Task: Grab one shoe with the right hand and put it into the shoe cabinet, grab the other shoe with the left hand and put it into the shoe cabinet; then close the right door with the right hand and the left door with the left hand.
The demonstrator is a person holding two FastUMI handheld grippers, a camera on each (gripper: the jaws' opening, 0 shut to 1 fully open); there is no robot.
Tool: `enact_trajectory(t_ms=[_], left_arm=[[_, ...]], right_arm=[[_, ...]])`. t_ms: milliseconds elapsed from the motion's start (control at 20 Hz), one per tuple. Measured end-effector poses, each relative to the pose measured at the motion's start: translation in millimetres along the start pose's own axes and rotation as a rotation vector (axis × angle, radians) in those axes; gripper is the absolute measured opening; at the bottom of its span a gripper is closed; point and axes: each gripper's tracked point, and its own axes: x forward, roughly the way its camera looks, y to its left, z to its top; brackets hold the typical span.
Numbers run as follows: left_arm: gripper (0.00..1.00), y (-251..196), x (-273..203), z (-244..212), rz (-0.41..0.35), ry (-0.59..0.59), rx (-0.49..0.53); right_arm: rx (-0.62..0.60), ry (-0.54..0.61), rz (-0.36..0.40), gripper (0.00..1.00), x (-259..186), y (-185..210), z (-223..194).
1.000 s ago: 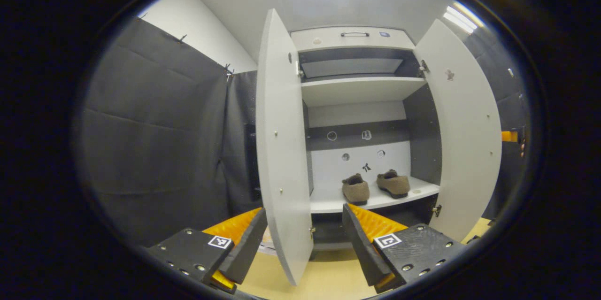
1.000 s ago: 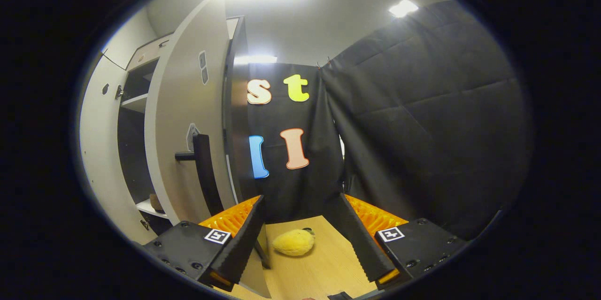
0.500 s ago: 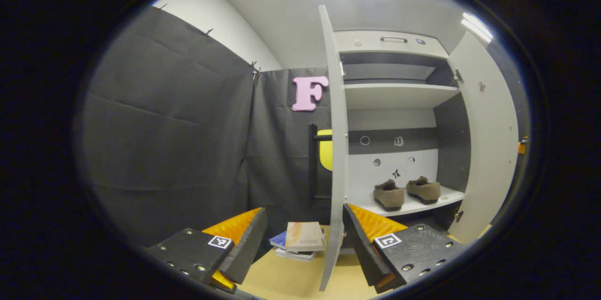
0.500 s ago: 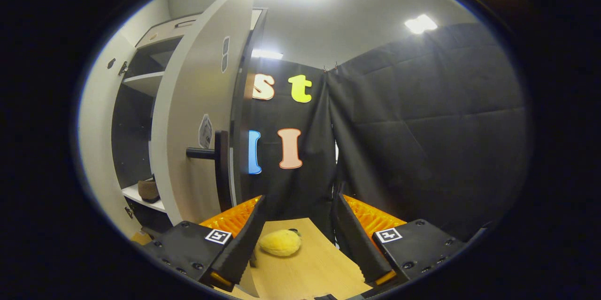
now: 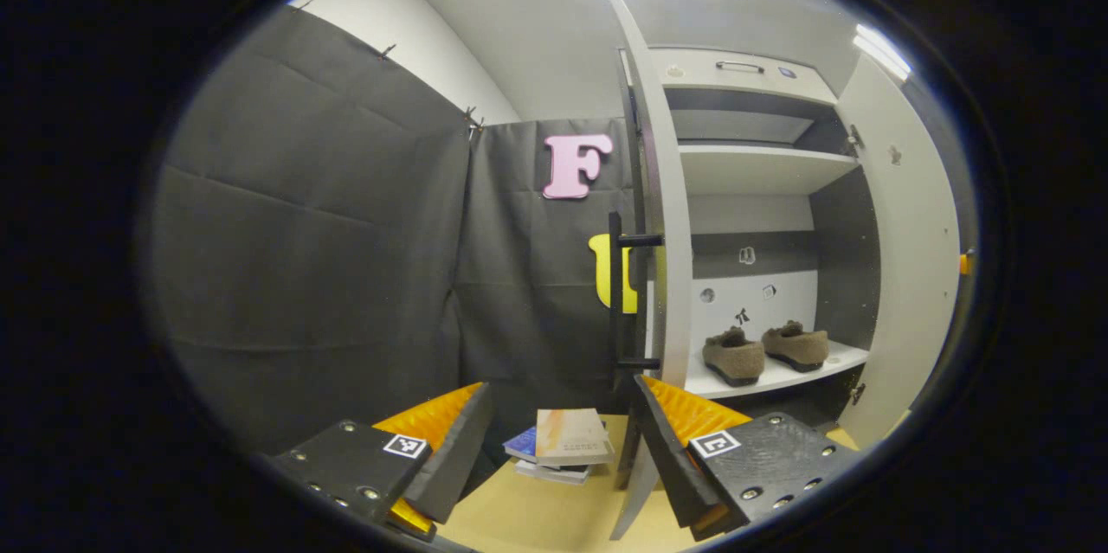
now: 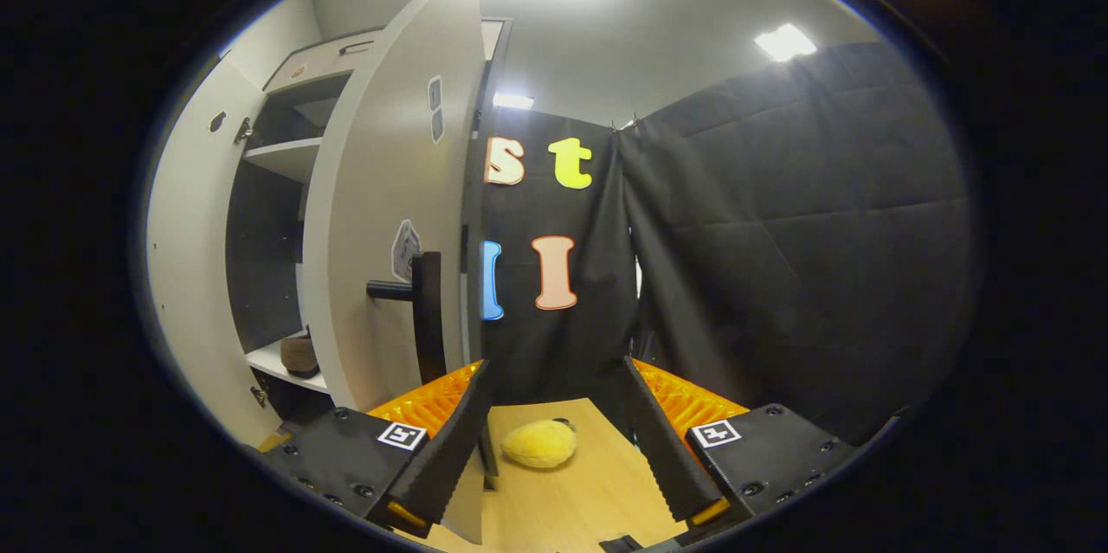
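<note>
Both shoes (image 5: 762,352) sit on the cabinet's lower shelf (image 5: 783,376), both doors (image 5: 662,215) unclosed, left gripper (image 5: 558,449) and right gripper (image 6: 558,440) released, empty.

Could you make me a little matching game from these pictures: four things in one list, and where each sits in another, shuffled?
Things:
1. pair of brown fuzzy shoes
2. stack of books
3. yellow plush toy
4. black bar handle

Places:
A. on the wooden floor between the right gripper's fingers
B. on the cabinet's lower white shelf
C. fixed to the outside of the right door
D. on the floor beside the left door

Pairs: 1-B, 2-D, 3-A, 4-C
</note>
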Motion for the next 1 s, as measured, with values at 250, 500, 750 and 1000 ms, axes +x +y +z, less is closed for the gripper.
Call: enact_trajectory(t_ms=[250, 500, 750, 1000], left_arm=[[0.98, 10, 5, -5, -0.006, -0.001, -0.011], [0.98, 22, 8, -14, -0.010, 0.007, -0.032], [0.98, 31, 20, -24, -0.013, 0.021, -0.031], [0.98, 43, 22, -32, -0.011, 0.029, -0.040]], right_arm=[[-0.007, -0.005, 0.036, 0.91, -3, 28, -1], [-0.013, 0.005, 0.050, 0.95, -4, 48, 0], [-0.005, 0.006, 0.075, 0.92, 1, 76, 0], [-0.012, 0.010, 0.149, 0.95, 9, 120, -5]])
